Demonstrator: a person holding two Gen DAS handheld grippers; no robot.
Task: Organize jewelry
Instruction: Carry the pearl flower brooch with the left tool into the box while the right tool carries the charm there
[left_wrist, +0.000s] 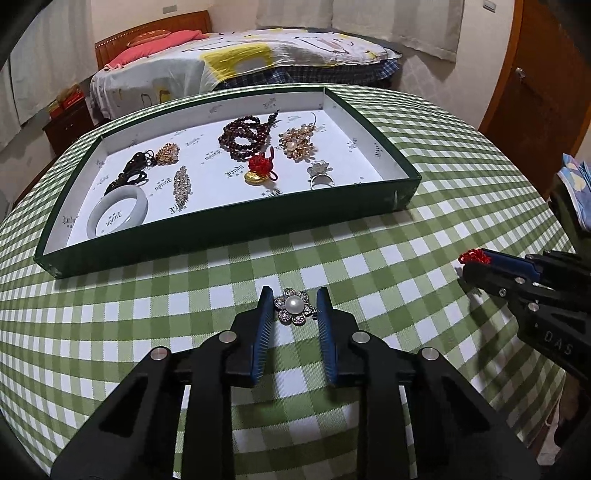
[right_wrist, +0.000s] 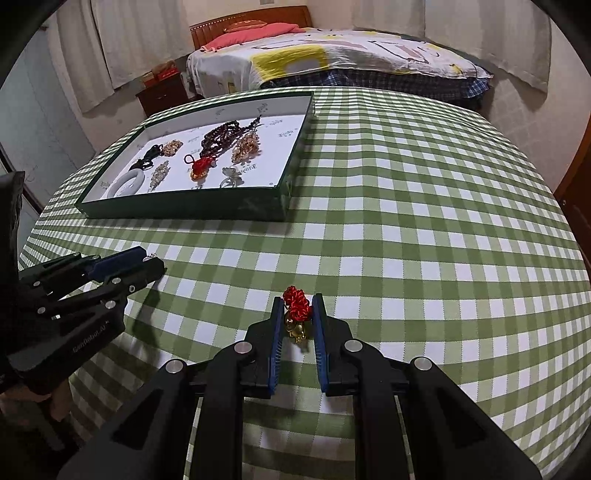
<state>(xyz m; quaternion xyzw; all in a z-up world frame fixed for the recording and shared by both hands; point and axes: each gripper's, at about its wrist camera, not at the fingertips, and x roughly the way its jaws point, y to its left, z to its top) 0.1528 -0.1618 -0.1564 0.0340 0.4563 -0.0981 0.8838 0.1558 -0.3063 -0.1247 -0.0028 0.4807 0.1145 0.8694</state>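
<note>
A pearl flower brooch (left_wrist: 294, 306) lies on the checked tablecloth between the fingertips of my left gripper (left_wrist: 293, 300), whose jaws stand just apart from it, open. My right gripper (right_wrist: 297, 305) has its jaws around a red knotted charm with a gold pendant (right_wrist: 295, 314), touching the red knot; it also shows in the left wrist view (left_wrist: 476, 258) with the red knot (left_wrist: 475, 255) at its tip. The green tray (left_wrist: 395, 201) behind holds a white bangle (left_wrist: 118, 216), dark beads (left_wrist: 240, 134), gold brooches, a ring (left_wrist: 320, 175) and a red-gold charm (left_wrist: 258, 168).
The table is round with a green checked cloth (right_wrist: 424, 240); its edge drops off close at the right and front. The tray (right_wrist: 280, 199) sits at the far left in the right wrist view, where my left gripper (right_wrist: 147, 264) shows low at the left. A bed stands beyond.
</note>
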